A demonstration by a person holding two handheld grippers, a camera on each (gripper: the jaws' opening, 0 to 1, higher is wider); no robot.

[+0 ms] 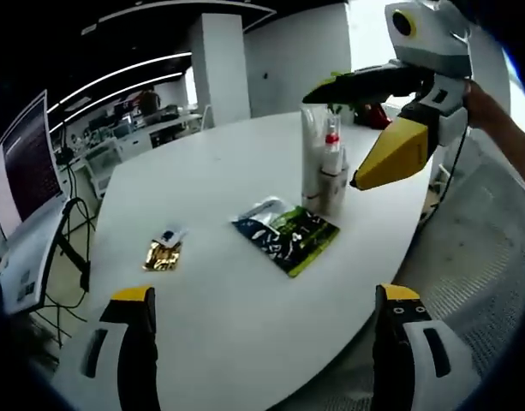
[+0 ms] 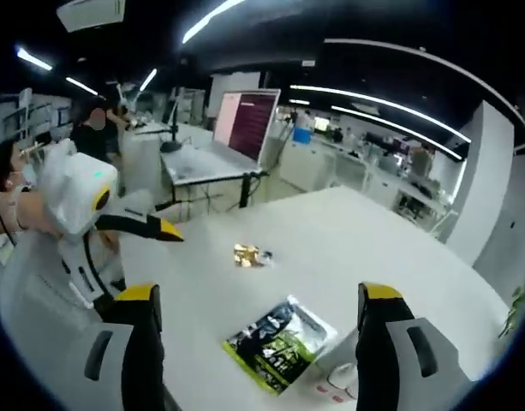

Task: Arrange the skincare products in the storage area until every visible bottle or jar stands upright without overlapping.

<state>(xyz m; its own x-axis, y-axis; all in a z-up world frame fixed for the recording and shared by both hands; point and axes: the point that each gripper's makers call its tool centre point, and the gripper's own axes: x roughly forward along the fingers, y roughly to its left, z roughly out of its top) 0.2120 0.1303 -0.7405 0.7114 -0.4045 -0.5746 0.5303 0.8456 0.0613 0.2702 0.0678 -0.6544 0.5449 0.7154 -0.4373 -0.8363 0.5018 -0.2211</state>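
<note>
Bottles (image 1: 324, 167) upright on table (image 1: 219, 171), sachet (image 1: 287, 233) flat beside; both grippers open.

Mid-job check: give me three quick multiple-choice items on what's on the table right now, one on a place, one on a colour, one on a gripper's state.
1. Where does the green-and-black sachet lie?
A. Between the gold packet and the standing bottles
B. On top of the bottles
C. On the floor

2. What colour is the cap of the short bottle?
A. Blue
B. Red
C. Black

3. How does the left gripper stand?
A. Shut on the sachet
B. Shut on a bottle
C. Open, holding nothing

Answers: 1 A, the sachet lies flat on the white table between them. 2 B, its top shows red. 3 C, its jaws stand wide apart over bare table.
</note>
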